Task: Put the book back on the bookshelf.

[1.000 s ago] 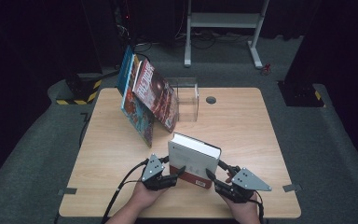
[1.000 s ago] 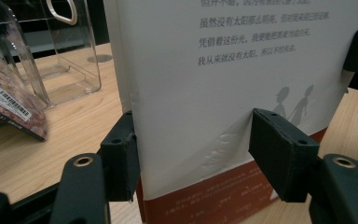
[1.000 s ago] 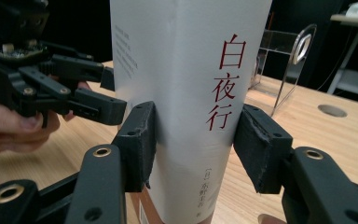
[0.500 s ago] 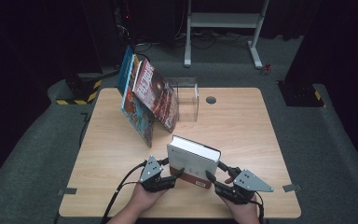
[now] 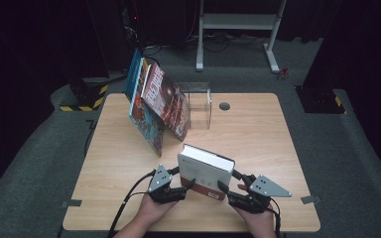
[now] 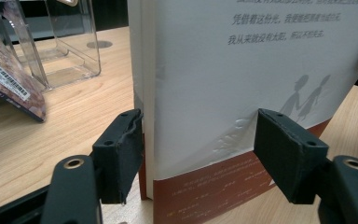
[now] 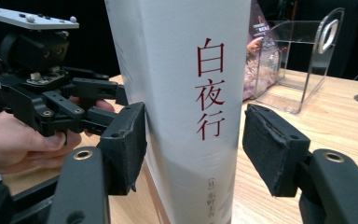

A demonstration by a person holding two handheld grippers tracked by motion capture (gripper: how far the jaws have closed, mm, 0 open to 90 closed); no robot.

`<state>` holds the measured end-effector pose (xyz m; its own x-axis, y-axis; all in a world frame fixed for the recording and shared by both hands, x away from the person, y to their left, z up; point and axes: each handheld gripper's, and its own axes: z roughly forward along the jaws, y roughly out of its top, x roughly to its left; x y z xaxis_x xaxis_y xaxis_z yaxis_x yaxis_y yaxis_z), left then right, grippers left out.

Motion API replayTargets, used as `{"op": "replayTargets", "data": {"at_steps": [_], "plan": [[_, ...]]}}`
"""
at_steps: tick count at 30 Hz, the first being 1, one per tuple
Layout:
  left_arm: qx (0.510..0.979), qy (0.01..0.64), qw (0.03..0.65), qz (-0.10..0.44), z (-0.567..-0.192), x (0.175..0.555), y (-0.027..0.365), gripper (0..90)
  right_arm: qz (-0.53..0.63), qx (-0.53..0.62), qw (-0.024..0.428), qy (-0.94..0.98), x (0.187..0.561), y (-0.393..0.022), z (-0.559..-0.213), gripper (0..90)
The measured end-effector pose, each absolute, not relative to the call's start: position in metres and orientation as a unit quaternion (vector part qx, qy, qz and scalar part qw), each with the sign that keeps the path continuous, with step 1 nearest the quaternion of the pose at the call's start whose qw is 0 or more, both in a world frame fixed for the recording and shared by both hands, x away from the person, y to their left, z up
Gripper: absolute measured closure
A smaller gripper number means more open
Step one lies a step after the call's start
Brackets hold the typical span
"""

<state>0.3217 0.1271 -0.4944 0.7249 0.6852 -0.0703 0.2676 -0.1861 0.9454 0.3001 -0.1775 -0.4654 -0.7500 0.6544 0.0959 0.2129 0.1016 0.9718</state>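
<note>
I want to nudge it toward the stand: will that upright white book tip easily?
The white book stands on its bottom edge, so a high push would probably topple it. Its thick block suggests weight and stiffness; the smooth jacket may slip between pads.

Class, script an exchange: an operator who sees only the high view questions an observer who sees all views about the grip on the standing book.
Operator: Is the right gripper clamped on the book?
Observer: No. Its jaws have just been opening around the book, and one pad stands clear of the spine.
Operator: What marks the spine?
Observer: Red characters on white.
Operator: And the left gripper?
Observer: Its jaws have just been opening too, with the book between them near its red bottom band.
</note>
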Motion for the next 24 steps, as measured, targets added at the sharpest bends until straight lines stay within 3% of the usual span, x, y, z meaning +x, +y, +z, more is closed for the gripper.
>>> {"op": "replayTargets", "data": {"at_steps": [11, 17, 24], "plan": [[0.753, 0.323, 0.545, 0.178, -0.495, 0.323, 0.127, 32.8, 0.579, 0.291, 0.215, 0.73, 0.299, -0.166, -0.467, 41.0], [0.76, 0.319, 0.537, 0.182, -0.496, 0.322, 0.125, 33.8, 0.573, 0.296, 0.183, 0.742, 0.307, -0.158, -0.465, 30.5], [0.757, 0.33, 0.534, 0.184, -0.497, 0.322, 0.132, 34.0, 0.568, 0.29, 0.193, 0.745, 0.309, -0.151, -0.463, 24.9]]}}
